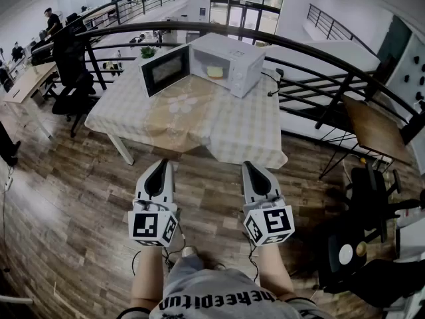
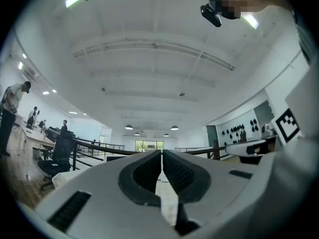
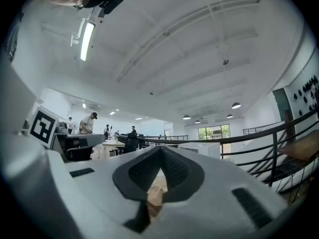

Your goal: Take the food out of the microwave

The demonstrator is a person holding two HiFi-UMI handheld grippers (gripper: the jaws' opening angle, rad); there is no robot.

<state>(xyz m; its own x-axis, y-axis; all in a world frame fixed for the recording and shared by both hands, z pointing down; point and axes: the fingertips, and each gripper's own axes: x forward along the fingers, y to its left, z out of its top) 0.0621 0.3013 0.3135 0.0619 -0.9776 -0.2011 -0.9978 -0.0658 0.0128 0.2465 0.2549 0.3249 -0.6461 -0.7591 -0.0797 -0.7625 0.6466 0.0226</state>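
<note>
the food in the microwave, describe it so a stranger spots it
On the cloth-covered table stands a white microwave, its door swung open. The food is the pale yellow piece inside the cavity, the only thing in there.

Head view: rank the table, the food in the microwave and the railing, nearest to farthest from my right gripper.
1. Table, directly ahead of the right gripper.
2. Food, inside the open microwave, further back on the table.
3. Railing, beyond the table's far side.
</note>
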